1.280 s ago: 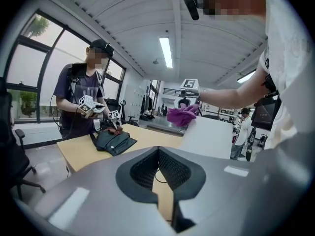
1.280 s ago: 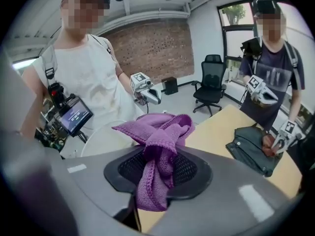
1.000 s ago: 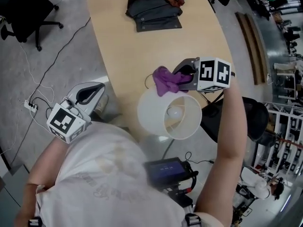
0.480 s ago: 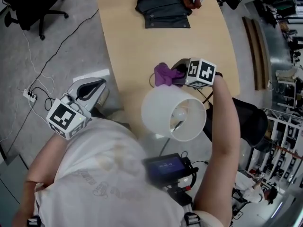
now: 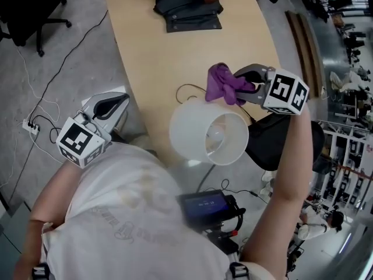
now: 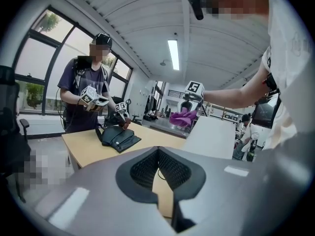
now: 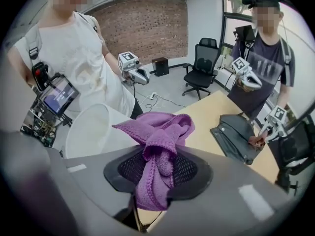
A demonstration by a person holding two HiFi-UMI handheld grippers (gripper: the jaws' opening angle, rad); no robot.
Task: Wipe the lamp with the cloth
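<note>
The lamp's white shade stands at the near edge of the wooden table, open top toward me. My right gripper hangs just beyond the shade's far right rim, shut on a bunched purple cloth. In the right gripper view the cloth fills the jaws and drapes out over them, with the shade below at left. My left gripper is off the table's left side, shut and holding nothing; in its own view the shade and cloth lie ahead at right.
A dark bag lies at the table's far end, where another person holds two grippers. A thin cord runs on the table by the lamp. A screen device hangs at my chest. A power strip lies on the floor.
My right gripper has lifted and swung to the right with the cloth, away from the shade's far left rim. The left gripper has stayed put.
</note>
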